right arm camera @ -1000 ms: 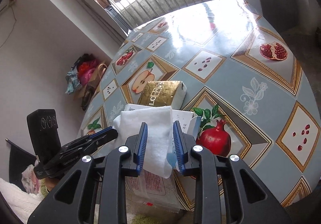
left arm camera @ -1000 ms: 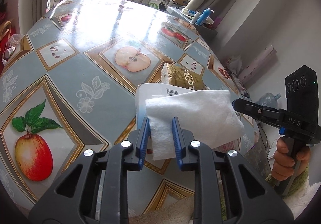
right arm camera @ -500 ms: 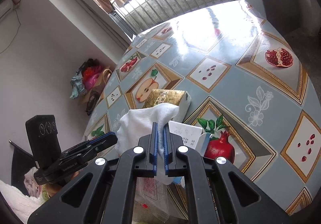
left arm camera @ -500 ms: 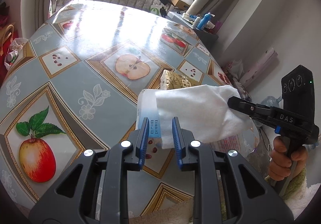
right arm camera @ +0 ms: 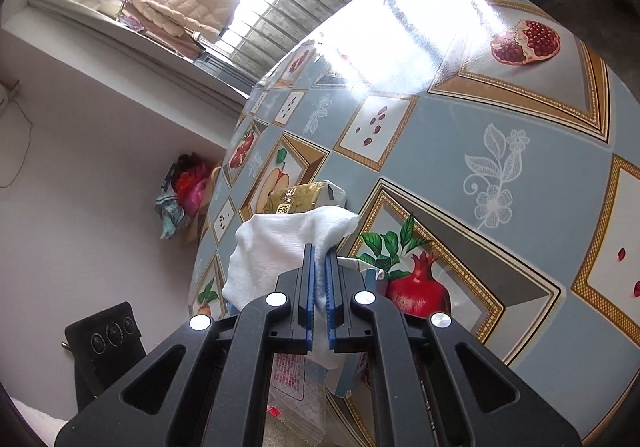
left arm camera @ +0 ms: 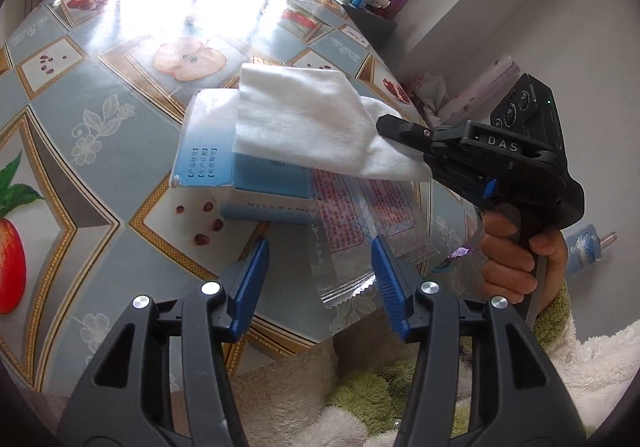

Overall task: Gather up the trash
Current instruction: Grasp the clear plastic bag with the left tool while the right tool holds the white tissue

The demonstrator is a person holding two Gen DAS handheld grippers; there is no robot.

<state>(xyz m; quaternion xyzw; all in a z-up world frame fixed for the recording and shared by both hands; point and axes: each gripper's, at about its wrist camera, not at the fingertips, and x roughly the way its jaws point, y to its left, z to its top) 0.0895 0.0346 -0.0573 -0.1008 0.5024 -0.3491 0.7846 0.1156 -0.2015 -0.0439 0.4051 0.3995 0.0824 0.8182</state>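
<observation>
The white tissue [left arm camera: 304, 123] is being held by the right gripper [right arm camera: 319, 287], whose blue jaws are closed tightly on one corner of it. In the left wrist view this right gripper [left arm camera: 386, 125] is being seen from the side, with the tissue hanging from its tip above the table [left arm camera: 120, 151]. The gripper is being carried by a hand [left arm camera: 516, 259] at the right edge.

The tissue is being kept over a pale blue box [left arm camera: 224, 167], which is lying on the fruit-patterned tablecloth near the table's front edge. Beside the box, a clear plastic wrapper [left arm camera: 352, 231] with red print is lying partly over the table edge. A gold packet [right arm camera: 298, 199] is being seen just behind the tissue in the right wrist view.

The jaws of the left gripper [left arm camera: 320, 271] have just been opening and are now being held wide apart. The lower end of the wrapper is being framed between them, but it is not being pressed by the pads.
</observation>
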